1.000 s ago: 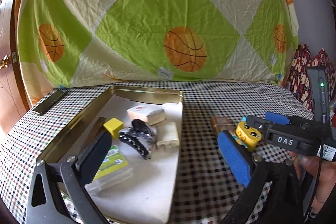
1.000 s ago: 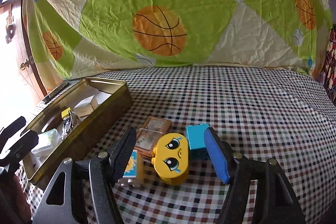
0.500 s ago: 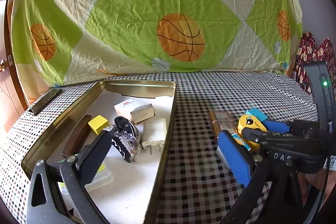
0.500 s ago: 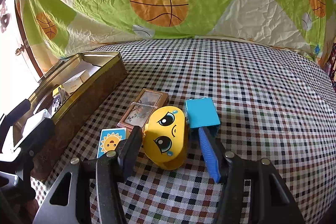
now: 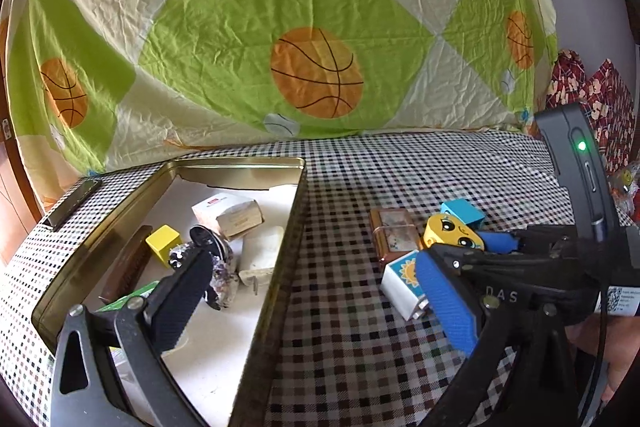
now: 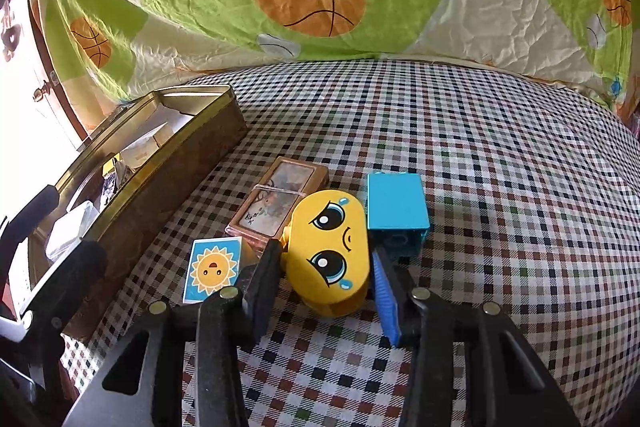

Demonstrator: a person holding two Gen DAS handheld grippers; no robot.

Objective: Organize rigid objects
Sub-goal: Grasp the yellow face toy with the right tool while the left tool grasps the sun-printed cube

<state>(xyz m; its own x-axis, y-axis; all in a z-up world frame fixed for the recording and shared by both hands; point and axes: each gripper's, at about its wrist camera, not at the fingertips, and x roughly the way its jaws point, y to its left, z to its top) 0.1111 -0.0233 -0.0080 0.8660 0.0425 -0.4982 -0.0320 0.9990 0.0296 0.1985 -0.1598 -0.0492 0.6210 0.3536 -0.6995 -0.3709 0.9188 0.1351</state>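
Left wrist view alone looks down into the gold tin (image 5: 298,195): a yellow cube (image 5: 163,239), a white charger (image 5: 262,255), a small carton (image 5: 228,213) and a dark glittery item (image 5: 216,263) lie on its white floor, and the left gripper (image 5: 312,301) hangs with jaws spread, one finger over the tin, nothing between them. Right wrist view alone shows the yellow face block (image 6: 330,253) close up: rounded, glossy, with big blue teary eyes and a small frown, lying on the checked desk (image 6: 500,187) well to the right of the tin. The right gripper (image 6: 326,281) has just been closing its jaws, which now flank the block and seem to touch its sides. A blue block (image 6: 396,207) sits just right of it, a framed picture (image 6: 276,205) and a sun card (image 6: 212,269) to its left, toward the tin.
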